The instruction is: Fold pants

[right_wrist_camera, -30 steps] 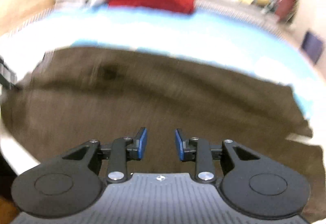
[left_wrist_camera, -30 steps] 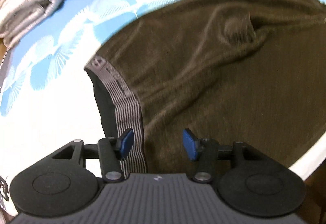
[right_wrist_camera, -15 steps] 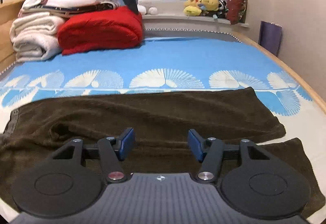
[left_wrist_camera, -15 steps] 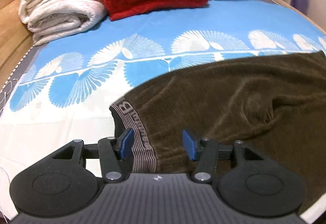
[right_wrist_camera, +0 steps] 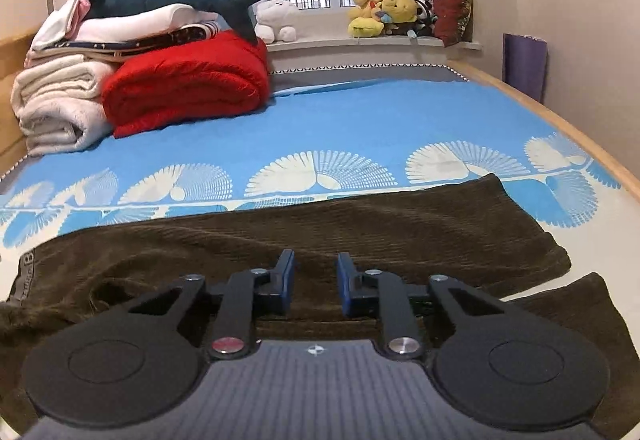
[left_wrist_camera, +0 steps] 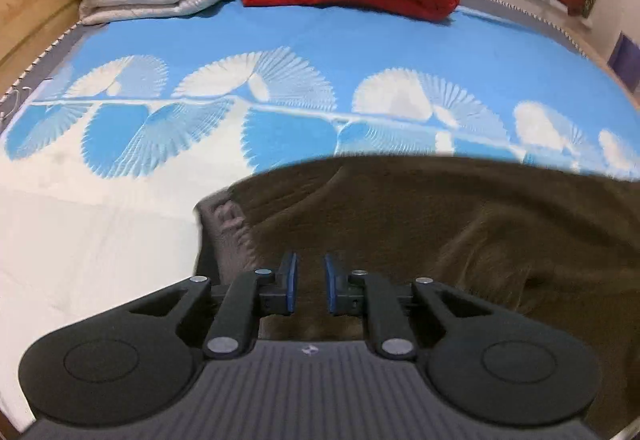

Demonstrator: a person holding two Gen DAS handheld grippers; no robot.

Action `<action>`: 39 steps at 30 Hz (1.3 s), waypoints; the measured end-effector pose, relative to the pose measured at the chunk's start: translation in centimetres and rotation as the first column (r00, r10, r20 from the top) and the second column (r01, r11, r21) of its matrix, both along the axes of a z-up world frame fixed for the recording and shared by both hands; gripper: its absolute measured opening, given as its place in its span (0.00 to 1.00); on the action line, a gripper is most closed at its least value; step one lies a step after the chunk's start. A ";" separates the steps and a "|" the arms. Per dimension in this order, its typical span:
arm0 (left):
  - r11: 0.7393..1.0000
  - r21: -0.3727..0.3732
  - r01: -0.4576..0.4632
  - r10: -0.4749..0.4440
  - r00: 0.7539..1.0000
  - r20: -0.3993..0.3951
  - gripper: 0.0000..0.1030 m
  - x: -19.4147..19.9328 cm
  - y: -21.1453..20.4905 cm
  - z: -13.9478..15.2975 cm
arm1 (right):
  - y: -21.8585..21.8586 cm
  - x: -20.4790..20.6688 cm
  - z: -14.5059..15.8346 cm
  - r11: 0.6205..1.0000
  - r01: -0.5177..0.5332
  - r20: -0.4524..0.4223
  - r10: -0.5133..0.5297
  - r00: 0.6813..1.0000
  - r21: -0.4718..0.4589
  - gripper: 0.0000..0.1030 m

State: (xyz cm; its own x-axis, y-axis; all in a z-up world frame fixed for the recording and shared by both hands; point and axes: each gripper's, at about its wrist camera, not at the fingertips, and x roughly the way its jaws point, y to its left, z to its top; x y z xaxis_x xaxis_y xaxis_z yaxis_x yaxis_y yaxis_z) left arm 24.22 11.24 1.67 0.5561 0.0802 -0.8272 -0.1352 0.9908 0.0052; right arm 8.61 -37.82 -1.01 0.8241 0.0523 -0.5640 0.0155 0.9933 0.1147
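While the pants (right_wrist_camera: 360,232) lie flat across the bed (right_wrist_camera: 360,120), the left tool (left_wrist_camera: 307,284) and right tool (right_wrist_camera: 315,282) hover over them, jaws just narrowed, a gap remaining, gripping nothing.

Both tools' jaws have just been closing: the left tool (left_wrist_camera: 307,284) now stands narrow over the brown pants (left_wrist_camera: 440,224) beside the waistband, the right tool (right_wrist_camera: 316,286) over the legs; whether cloth is pinched is unclear.
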 end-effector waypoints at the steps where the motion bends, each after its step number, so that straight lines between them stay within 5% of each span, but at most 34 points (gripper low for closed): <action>1: 1.000 0.014 -0.004 0.004 1.000 0.014 0.16 1.1 -0.2 0.4 | -0.1 0.1 0.0 1.000 0.000 -0.003 0.000 1.000 0.011 0.23; 5: 0.998 0.063 0.008 -0.015 0.994 0.112 0.17 5.2 -0.4 1.3 | -0.3 0.3 -0.3 1.000 -0.002 -0.028 0.003 1.000 0.012 0.23; 9: 1.000 0.019 0.016 -0.019 0.985 0.169 0.18 7.4 0.8 -1.2 | -0.1 0.4 -0.3 1.000 -0.006 -0.023 0.006 1.000 -0.005 0.23; 12: 0.998 0.028 0.049 -0.051 0.997 0.064 0.18 8.8 1.2 -5.0 | 0.1 0.4 -0.4 0.999 -0.012 -0.021 0.012 1.000 -0.036 0.23; 14: 0.995 0.072 0.072 -0.075 0.996 0.047 0.27 9.8 1.0 -6.4 | 0.3 0.5 -0.5 0.999 -0.016 -0.026 0.015 1.000 -0.048 0.23; 15: 0.993 0.084 0.080 -0.084 0.995 0.047 0.39 10.3 1.0 -6.9 | 0.4 0.5 -0.6 0.998 -0.022 -0.027 0.020 0.999 -0.054 0.23; 19: 0.998 0.031 0.051 -0.052 0.997 0.049 0.61 12.0 1.8 -8.1 | 0.9 1.0 -0.7 0.995 -0.034 -0.023 0.032 0.999 -0.089 0.23; 24: 0.998 -0.055 0.043 -0.041 0.998 0.048 0.61 13.6 3.3 -9.3 | 1.0 2.3 -1.2 0.997 -0.021 -0.047 0.017 0.999 -0.080 0.23; 30: 0.987 0.003 0.161 -0.161 0.986 0.036 0.62 14.7 2.0 -11.8 | 1.6 3.1 -1.6 0.995 -0.036 -0.061 0.030 0.998 -0.093 0.23; 39: 0.965 -0.045 0.260 -0.258 0.966 0.030 0.57 15.6 2.0 -12.6 | 1.4 3.4 -2.0 0.995 -0.034 -0.080 0.026 0.996 -0.098 0.23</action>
